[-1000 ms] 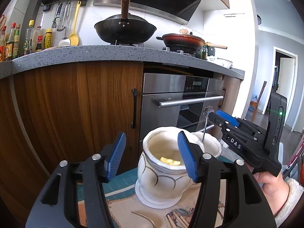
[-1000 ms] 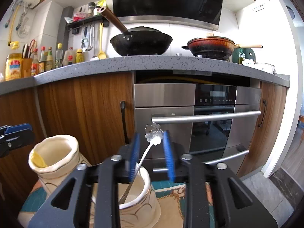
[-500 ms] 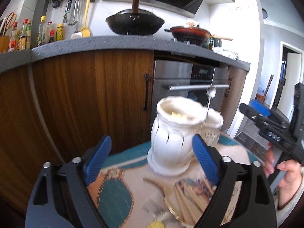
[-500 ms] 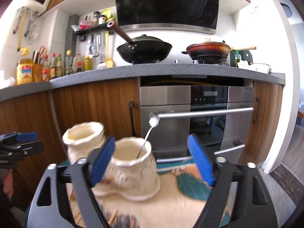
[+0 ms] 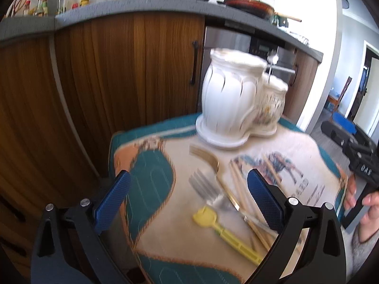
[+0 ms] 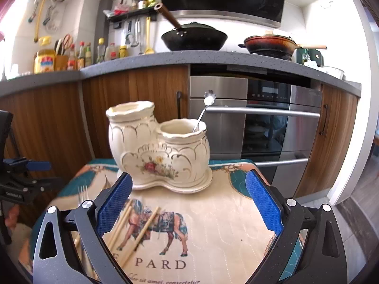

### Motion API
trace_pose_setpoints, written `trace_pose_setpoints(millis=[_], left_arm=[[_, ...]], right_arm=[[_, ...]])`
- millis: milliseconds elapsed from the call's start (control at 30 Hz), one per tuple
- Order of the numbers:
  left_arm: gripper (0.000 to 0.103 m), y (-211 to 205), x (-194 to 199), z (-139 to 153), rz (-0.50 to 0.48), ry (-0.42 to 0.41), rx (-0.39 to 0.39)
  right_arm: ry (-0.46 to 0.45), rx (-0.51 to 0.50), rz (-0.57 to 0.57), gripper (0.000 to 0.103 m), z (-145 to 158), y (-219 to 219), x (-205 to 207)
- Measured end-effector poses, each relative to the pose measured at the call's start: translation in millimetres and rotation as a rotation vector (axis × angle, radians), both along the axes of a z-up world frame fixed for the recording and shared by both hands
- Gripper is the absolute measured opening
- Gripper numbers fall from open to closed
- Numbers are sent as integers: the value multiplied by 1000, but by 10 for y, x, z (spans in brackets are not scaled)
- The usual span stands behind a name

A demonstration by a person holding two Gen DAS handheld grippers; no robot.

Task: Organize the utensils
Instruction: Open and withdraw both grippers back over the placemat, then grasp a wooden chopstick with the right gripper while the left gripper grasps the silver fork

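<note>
Nearest the viewer, the left hand-held gripper [image 5: 188, 200] hangs over a patterned cloth on a small surface [image 6: 227, 232], its blue jaws widening with nothing pressed between them. Under it lie the loose utensils: a yellow plastic spoon [image 5: 225, 234], a silver fork [image 5: 208, 189], a gold-coloured fork [image 5: 210, 163] and several wooden chopsticks [image 5: 246, 194] in a loose pile. These look light and stiff. The metal forks are probably slippery and lie flat, so a pinch across the handle seems safest; the chopsticks may roll or scatter and are likely best taken mid-length.

The right hand-held gripper [image 6: 188, 204] is likewise widening and empty, over the cloth's horse picture.

Farther back stands a cream ceramic double holder [image 6: 158, 149], likely heavy and breakable. A slim silver spoon [image 6: 205, 111] already leans in its lower cup. Beyond are wooden cabinets and an oven [image 6: 260, 127].
</note>
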State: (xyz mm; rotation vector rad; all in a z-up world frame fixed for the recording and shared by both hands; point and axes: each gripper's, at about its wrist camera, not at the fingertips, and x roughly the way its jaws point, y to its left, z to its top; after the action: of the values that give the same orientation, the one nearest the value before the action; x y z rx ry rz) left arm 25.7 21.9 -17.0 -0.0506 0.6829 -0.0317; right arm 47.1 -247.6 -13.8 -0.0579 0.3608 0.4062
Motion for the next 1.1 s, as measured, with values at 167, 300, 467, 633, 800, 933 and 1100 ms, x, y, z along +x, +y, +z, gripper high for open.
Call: trace_pose_setpoints(millis=[167, 300, 467, 633, 800, 933, 1100], left_arm=[[97, -4, 28, -211, -11, 56, -14], [97, -55, 74, -272, -33, 70, -12], [95, -87, 138, -338, -69, 96, -51], [84, -123, 195, -374, -99, 112, -59], [71, -75, 273, -375, -109, 127, -101], [52, -38, 332, -370, -107, 133, -112], [34, -10, 374, -407, -114, 146, -139]], right_arm=[[31, 1, 14, 96, -40, 1, 49], [59, 4, 16, 96, -63, -10, 106], [78, -44, 11, 96, -120, 54, 141], [116, -62, 16, 96, -166, 100, 187], [169, -81, 43, 96, -226, 165, 225], [250, -124, 101, 91, -336, 310, 248], [346, -144, 149, 66, -465, 459, 281]])
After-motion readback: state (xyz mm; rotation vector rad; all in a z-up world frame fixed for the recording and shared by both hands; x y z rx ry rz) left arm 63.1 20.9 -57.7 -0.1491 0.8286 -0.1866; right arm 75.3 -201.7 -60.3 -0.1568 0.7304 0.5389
